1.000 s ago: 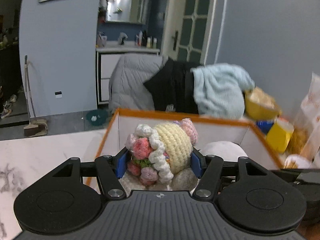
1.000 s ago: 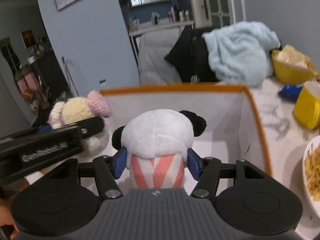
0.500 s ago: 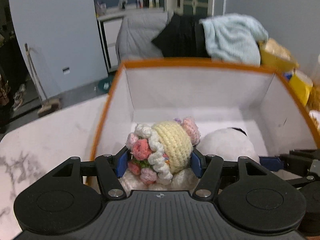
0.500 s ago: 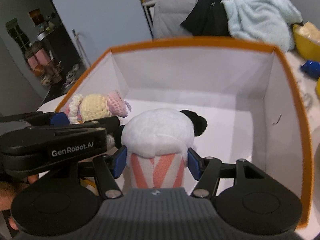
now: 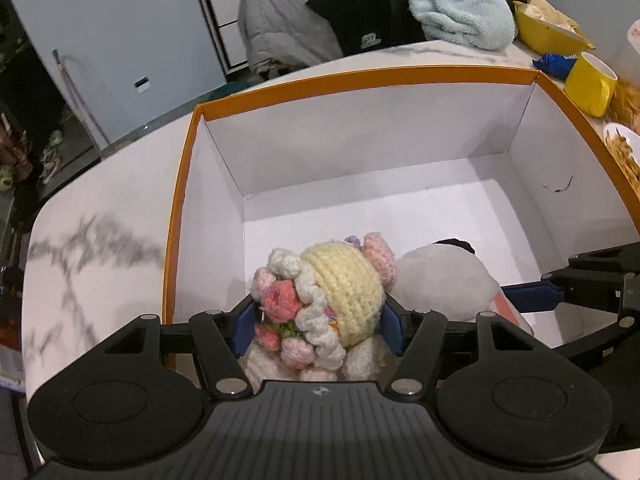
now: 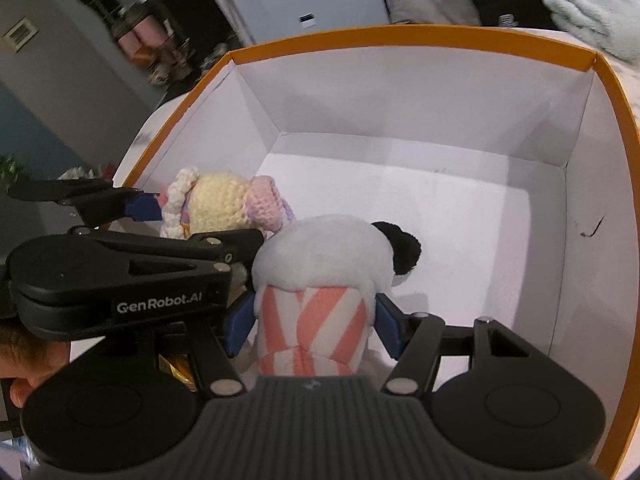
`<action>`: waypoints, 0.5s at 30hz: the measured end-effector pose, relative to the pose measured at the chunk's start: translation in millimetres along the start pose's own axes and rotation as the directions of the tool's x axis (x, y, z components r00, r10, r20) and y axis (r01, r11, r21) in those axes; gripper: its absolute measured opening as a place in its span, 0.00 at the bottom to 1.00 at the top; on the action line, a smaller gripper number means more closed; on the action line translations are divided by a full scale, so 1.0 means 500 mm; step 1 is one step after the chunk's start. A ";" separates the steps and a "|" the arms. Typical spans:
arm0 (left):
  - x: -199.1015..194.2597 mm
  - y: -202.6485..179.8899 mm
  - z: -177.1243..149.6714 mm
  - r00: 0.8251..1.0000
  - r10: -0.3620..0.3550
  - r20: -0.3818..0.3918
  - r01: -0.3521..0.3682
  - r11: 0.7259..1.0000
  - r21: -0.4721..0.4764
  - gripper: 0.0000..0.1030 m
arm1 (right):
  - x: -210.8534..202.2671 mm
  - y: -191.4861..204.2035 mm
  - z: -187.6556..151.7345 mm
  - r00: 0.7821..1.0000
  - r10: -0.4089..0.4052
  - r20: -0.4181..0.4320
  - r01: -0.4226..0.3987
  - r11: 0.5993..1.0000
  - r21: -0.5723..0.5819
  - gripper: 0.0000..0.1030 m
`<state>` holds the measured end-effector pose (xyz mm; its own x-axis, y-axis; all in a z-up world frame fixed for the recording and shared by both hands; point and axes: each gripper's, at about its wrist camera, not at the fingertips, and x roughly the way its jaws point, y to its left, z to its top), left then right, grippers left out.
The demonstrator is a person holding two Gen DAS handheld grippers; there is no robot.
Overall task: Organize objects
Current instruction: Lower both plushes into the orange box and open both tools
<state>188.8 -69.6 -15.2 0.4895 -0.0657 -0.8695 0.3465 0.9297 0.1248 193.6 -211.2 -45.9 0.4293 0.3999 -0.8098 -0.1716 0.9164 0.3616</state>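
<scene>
Over the near end of the box (image 5: 384,76), a crocheted doll (image 5: 340,292) and a plush panda (image 6: 320,280), clamped by the left gripper (image 5: 316,328) and the right gripper (image 6: 312,328), touch, so either could be snagged on release.

On the side of my left gripper (image 6: 192,216) I read "GenRobot.AI" in white letters; a logo on the black jacket (image 5: 360,8) is illegible.
</scene>
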 end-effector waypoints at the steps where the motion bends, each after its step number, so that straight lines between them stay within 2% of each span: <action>1: -0.012 0.004 -0.018 1.000 0.002 -0.007 -0.002 1.000 -0.003 0.70 | -0.003 0.012 -0.013 1.000 0.005 -0.009 -0.005 1.000 -0.007 0.63; 4: -0.035 0.009 -0.055 1.000 0.005 -0.022 -0.005 1.000 -0.011 0.70 | -0.012 0.047 -0.057 0.999 0.019 -0.030 -0.020 0.999 -0.025 0.63; 6: -0.049 0.014 -0.079 1.000 0.011 -0.013 -0.011 1.000 -0.017 0.74 | -0.018 0.068 -0.082 0.999 0.024 -0.029 -0.025 0.999 -0.035 0.66; 9: -0.058 0.021 -0.100 0.998 0.028 0.060 -0.027 0.999 -0.017 0.79 | -0.026 0.097 -0.110 1.000 0.000 0.026 0.002 0.997 -0.073 0.71; 15: -0.074 0.035 -0.112 0.993 0.015 0.113 -0.007 0.997 -0.073 0.84 | -0.045 0.111 -0.123 0.991 -0.067 0.112 0.079 0.992 -0.103 0.74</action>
<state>132.1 -30.8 -7.7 0.5822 -0.0920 -0.8078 0.2840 0.9540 0.0961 119.7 -168.2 -36.1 0.5367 0.3330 -0.7753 -0.2274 0.9419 0.2472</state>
